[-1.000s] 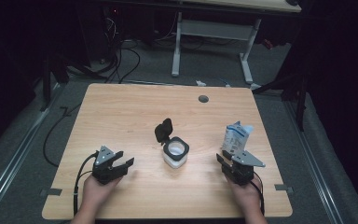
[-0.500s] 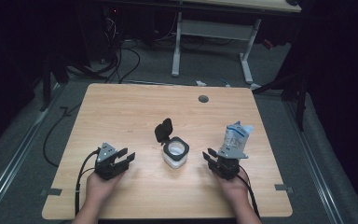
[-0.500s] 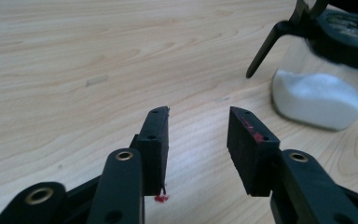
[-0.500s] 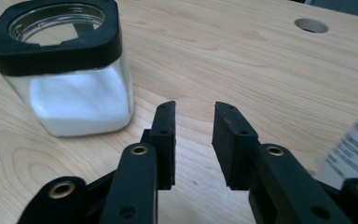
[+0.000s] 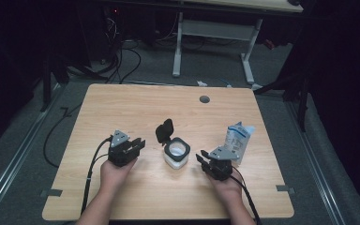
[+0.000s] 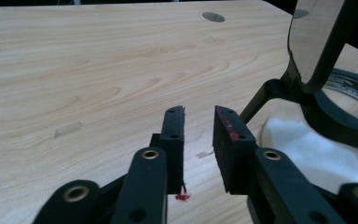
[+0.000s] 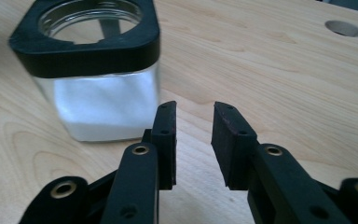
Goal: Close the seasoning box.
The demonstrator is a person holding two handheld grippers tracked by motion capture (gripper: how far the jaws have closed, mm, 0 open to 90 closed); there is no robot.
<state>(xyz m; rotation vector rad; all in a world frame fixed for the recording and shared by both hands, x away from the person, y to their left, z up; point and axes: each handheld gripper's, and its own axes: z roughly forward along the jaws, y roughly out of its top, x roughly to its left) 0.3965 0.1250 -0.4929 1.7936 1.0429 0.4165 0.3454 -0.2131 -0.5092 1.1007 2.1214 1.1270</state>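
Flanking open jar [image 5: 176, 153], both tongs [image 5: 137, 145] [image 5: 205, 161] narrowly apart, left just closing, empty, pouch [image 5: 237, 142] beside right.

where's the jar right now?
High view: the jar stands at the middle of the table's near half, lid flipped open, between the left gripper and right gripper, with the white pouch farther right.

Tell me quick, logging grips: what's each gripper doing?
Left gripper: open, holding nothing, jaws just narrowed.
Right gripper: open, holding nothing.
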